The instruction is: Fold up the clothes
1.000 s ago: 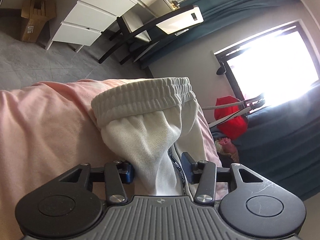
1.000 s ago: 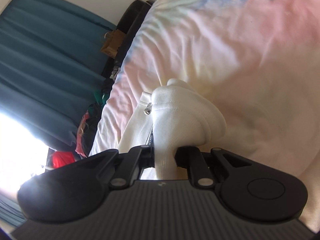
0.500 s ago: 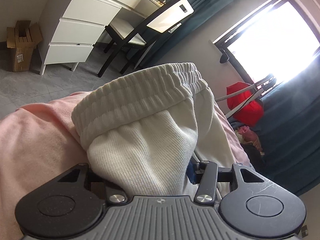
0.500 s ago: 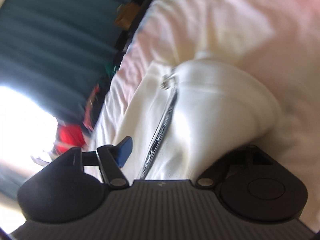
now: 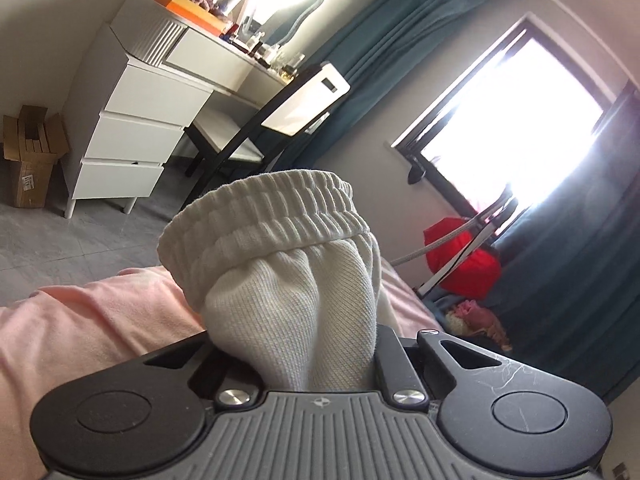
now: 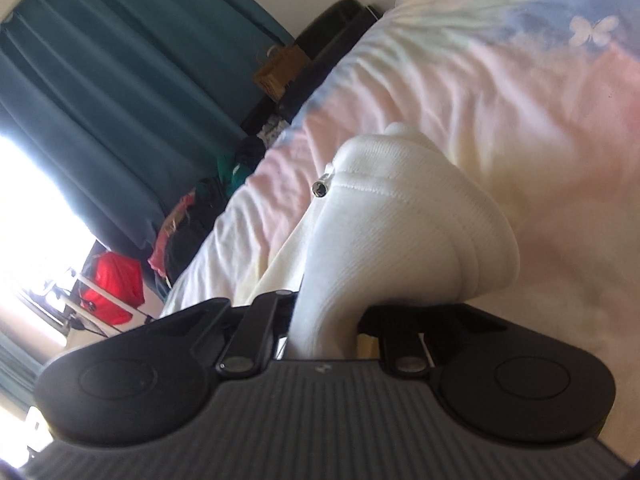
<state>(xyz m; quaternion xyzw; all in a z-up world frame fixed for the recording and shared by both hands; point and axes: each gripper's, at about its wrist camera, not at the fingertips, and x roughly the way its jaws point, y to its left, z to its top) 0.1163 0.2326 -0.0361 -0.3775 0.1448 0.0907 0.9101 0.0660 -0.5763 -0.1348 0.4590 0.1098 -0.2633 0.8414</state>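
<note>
White ribbed sweatpants (image 5: 288,264) with an elastic waistband rise up in the left wrist view. My left gripper (image 5: 296,356) is shut on the cloth just below the waistband and holds it above the pink bedsheet (image 5: 80,320). In the right wrist view my right gripper (image 6: 324,320) is shut on another bunch of the same sweatpants (image 6: 400,216), near a metal-tipped drawstring (image 6: 320,188). The fingertips of both grippers are hidden by the cloth.
The bed has a pastel tie-dye sheet (image 6: 520,100). A white dresser (image 5: 136,120) and a chair (image 5: 288,108) stand beyond the bed. Teal curtains (image 6: 100,100), a bright window (image 5: 512,116) and a red bag (image 5: 460,264) are by the bedside.
Both grippers opened about half a second ago and have closed again on the sweatpants. The left gripper has tilted up, lifting the waistband higher off the bed.
</note>
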